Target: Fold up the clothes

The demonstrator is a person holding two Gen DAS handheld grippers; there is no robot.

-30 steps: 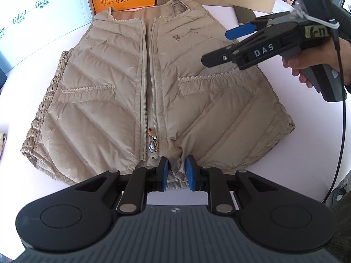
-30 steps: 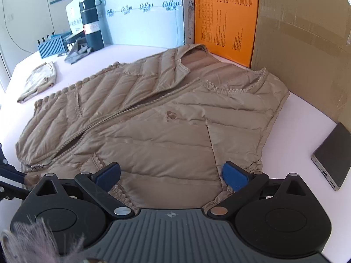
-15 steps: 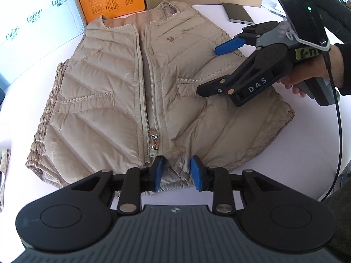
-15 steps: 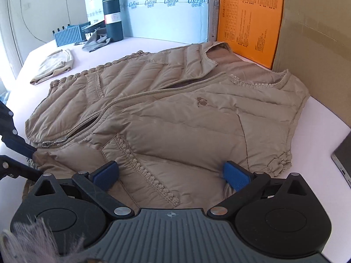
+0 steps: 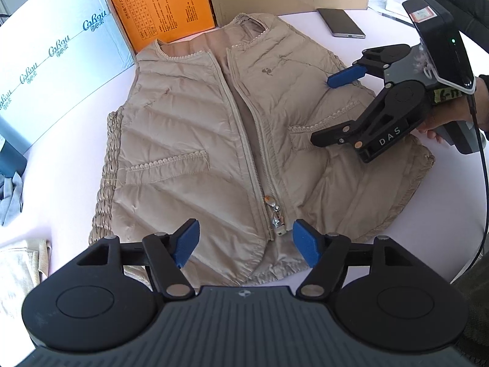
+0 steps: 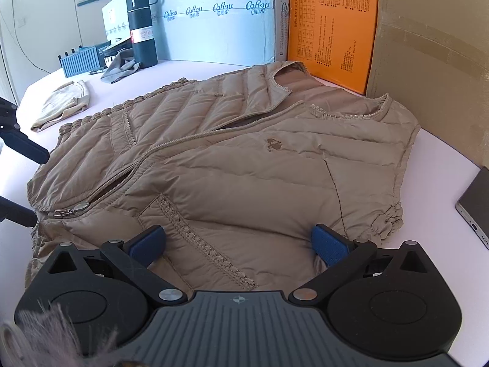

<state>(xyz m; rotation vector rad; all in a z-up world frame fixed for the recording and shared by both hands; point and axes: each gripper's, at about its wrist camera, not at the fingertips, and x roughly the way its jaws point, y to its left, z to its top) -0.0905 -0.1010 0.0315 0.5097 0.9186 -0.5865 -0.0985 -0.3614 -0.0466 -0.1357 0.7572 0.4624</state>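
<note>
1 vest (image 5: 189, 140) lies on 1 table (image 5: 67, 159) beside 1 phone (image 5: 340, 23); left gripper (image 5: 246, 243) opening, nothing pinched, right gripper (image 6: 238, 243) spread wide.

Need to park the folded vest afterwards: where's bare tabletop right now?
Bare table lies between the vest's hem corner and the near edge, and left of the vest before the white box. Crowded: phone and boxes behind, cloths and flask far left.

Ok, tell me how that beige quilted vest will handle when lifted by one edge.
The vest is probably floppy: its hem already rumples on the table. Puffy quilting suggests it is light for its bulk. The smooth, faintly shiny shell may slip.
</note>
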